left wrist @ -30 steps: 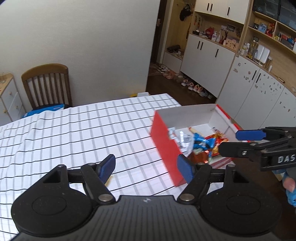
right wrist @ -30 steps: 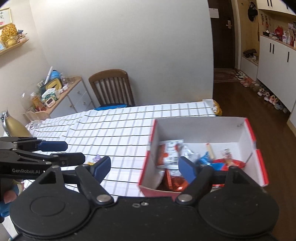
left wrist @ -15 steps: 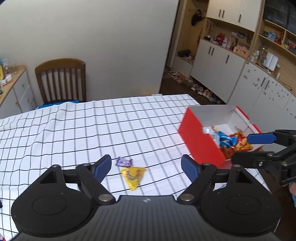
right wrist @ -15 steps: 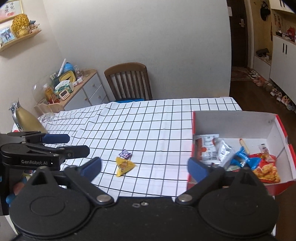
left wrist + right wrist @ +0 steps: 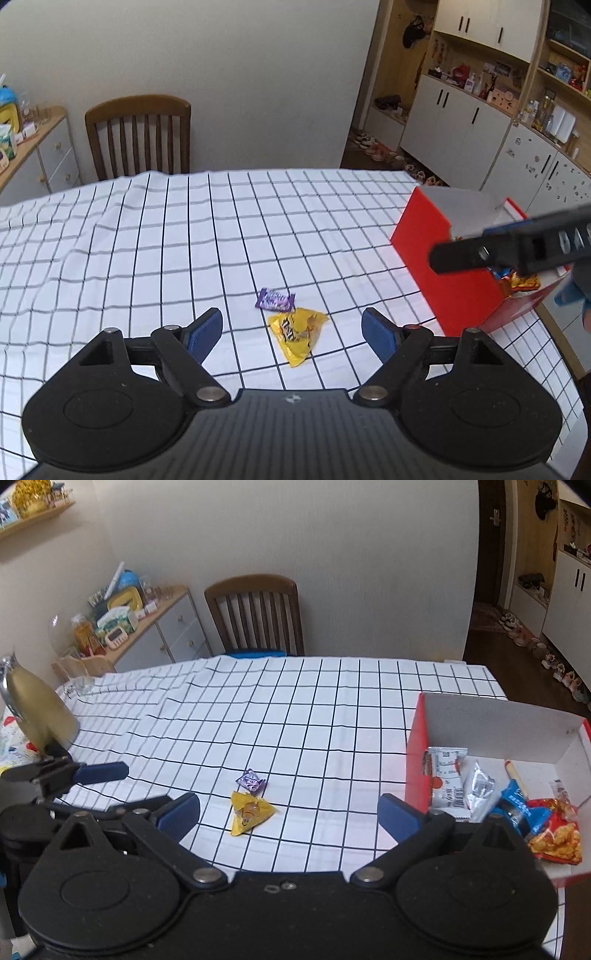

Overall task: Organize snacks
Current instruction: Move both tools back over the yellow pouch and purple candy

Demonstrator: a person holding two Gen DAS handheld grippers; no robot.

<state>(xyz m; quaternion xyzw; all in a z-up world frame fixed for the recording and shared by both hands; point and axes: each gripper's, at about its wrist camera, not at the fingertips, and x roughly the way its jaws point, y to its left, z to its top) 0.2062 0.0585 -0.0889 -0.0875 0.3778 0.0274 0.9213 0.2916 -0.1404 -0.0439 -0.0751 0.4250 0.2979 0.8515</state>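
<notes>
Grid-checked tablecloth point(image 5: 147, 236) carries two stray items: a yellow candy packet point(image 5: 297, 334) and a purple wrapper point(image 5: 275, 299) touching it. Several snacks already lie in the red box point(image 5: 415, 746). Left gripper point(image 5: 291, 332) and right gripper point(image 5: 290, 810) both spread, empty.

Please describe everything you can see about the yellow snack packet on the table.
The yellow snack packet is a small glossy wrapper, crumpled and roughly triangular, with dark print. It lies flat on the checked tablecloth, just nearer the cameras than a purple candy wrapper; whether they touch is unclear. No gripper touches it.
</notes>
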